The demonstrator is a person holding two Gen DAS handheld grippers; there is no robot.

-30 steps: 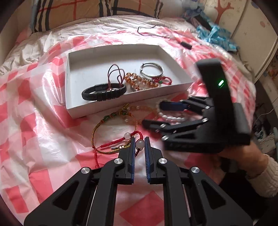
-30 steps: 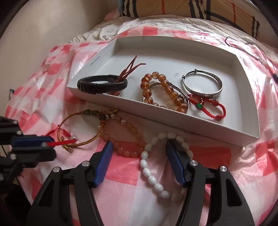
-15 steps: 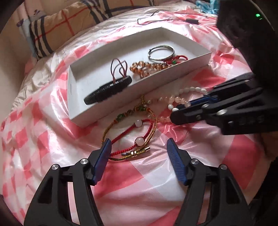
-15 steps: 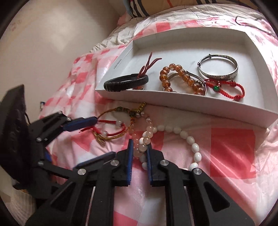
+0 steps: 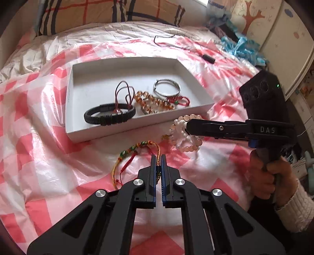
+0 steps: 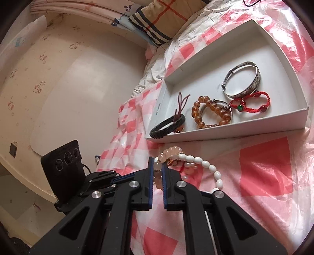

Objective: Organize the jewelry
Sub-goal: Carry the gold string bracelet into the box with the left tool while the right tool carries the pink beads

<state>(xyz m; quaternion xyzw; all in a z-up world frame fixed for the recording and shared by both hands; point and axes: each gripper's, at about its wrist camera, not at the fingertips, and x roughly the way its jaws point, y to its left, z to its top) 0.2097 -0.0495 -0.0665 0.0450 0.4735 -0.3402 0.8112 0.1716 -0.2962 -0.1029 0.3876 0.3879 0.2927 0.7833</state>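
Observation:
My left gripper (image 5: 158,157) has its jaws closing tight on a braided gold, red and green cord bracelet (image 5: 135,149) that lies on the pink checked sheet. To the right, my right gripper (image 6: 158,163) (image 5: 187,125) is closing on a pale pink bead bracelet (image 6: 168,153). A white bead bracelet (image 6: 208,166) hangs tangled with it, just off the sheet. Beyond them sits the white tray (image 5: 117,129). It holds a black woven bracelet (image 5: 109,115), an amber bead bracelet (image 5: 155,102), a silver bangle (image 5: 166,88) and a red cord bracelet (image 5: 180,100).
A person's hand (image 5: 274,172) in a white knit sleeve grips the right gripper's handle. A black cable with a small plug (image 5: 208,57) lies beyond the tray. A striped pillow (image 5: 98,13) is at the bed's head, blue cloth (image 5: 241,47) at far right, and a wall (image 6: 68,88) on the bed's other side.
The left gripper opened around the cord bracelet, then shut on it. The right gripper shut on the bead bracelets, rolled over and raised them toward the tray's front wall.

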